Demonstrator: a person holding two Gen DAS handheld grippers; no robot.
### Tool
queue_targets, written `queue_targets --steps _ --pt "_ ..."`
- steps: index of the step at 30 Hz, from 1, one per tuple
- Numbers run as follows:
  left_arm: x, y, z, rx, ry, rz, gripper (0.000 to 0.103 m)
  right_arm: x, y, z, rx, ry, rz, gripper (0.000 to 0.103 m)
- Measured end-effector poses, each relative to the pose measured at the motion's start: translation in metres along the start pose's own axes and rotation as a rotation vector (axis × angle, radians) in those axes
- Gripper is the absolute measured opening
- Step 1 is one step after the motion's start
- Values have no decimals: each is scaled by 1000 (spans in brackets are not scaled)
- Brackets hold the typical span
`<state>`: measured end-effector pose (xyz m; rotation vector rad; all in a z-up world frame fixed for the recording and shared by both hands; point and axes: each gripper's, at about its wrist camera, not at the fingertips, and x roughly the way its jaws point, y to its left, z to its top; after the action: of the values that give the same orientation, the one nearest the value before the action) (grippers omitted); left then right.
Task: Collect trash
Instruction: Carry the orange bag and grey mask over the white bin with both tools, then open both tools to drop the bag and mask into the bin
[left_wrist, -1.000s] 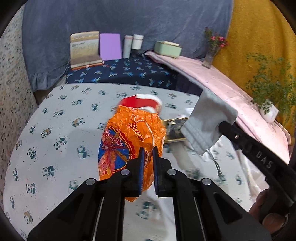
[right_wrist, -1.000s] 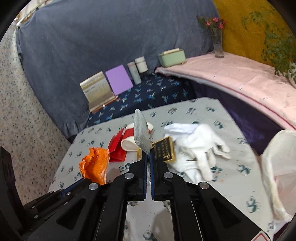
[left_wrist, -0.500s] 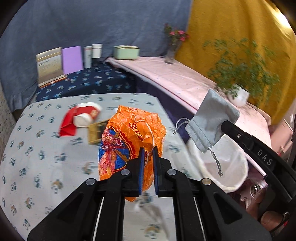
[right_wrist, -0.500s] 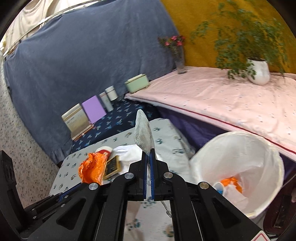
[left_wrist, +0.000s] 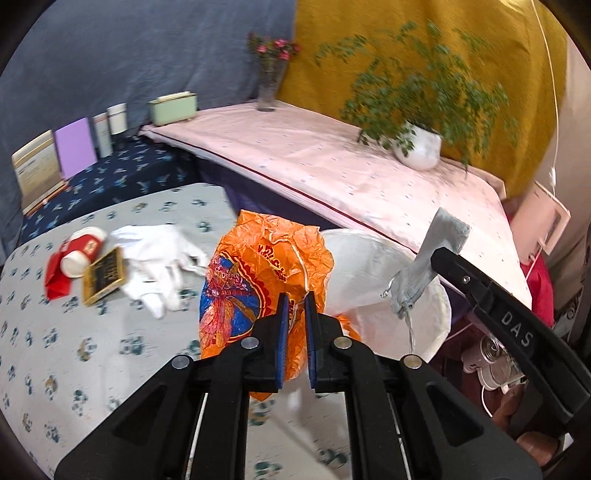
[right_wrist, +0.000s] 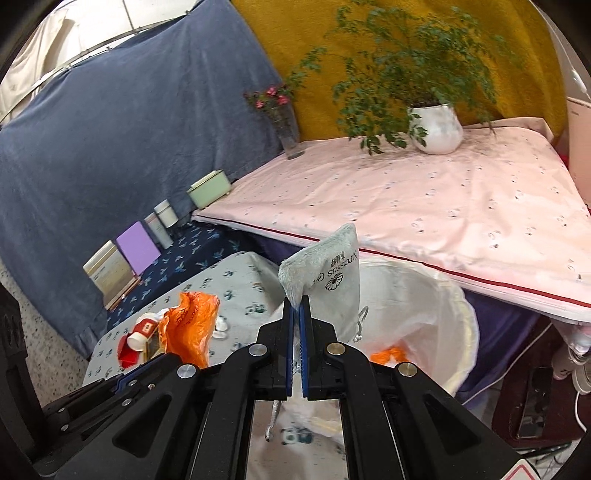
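Note:
My left gripper (left_wrist: 294, 299) is shut on a crumpled orange snack bag (left_wrist: 258, 280), held up at the table's right edge beside a white-lined trash bin (left_wrist: 369, 266). My right gripper (right_wrist: 296, 306) is shut on a grey drawstring pouch (right_wrist: 332, 280) and holds it over the bin (right_wrist: 424, 314), which has orange trash inside. The pouch also shows in the left wrist view (left_wrist: 432, 258), and the orange bag in the right wrist view (right_wrist: 188, 325).
On the panda-print table (left_wrist: 92, 332) lie a white glove (left_wrist: 155, 258), a small dark-and-gold box (left_wrist: 103, 273) and a red-and-white cup (left_wrist: 77, 254). A pink-covered bench (right_wrist: 443, 203) with a potted plant (right_wrist: 436, 129) stands behind the bin.
Both grippers have swung right, from over the table to the trash bin, carrying the orange bag and the grey pouch. The pouch now hangs over the bin's opening.

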<state>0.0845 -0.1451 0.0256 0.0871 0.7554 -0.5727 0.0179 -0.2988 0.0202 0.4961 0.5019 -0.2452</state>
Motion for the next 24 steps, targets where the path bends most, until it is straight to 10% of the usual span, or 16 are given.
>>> queue_targets --steps 16,24 --pt "57 -37 7 29 57 -48 9 18 -46 -7 54 37 -45 3" --pt "62 -28 9 0 49 -26 36 28 -50 -8 52 57 -50 4"
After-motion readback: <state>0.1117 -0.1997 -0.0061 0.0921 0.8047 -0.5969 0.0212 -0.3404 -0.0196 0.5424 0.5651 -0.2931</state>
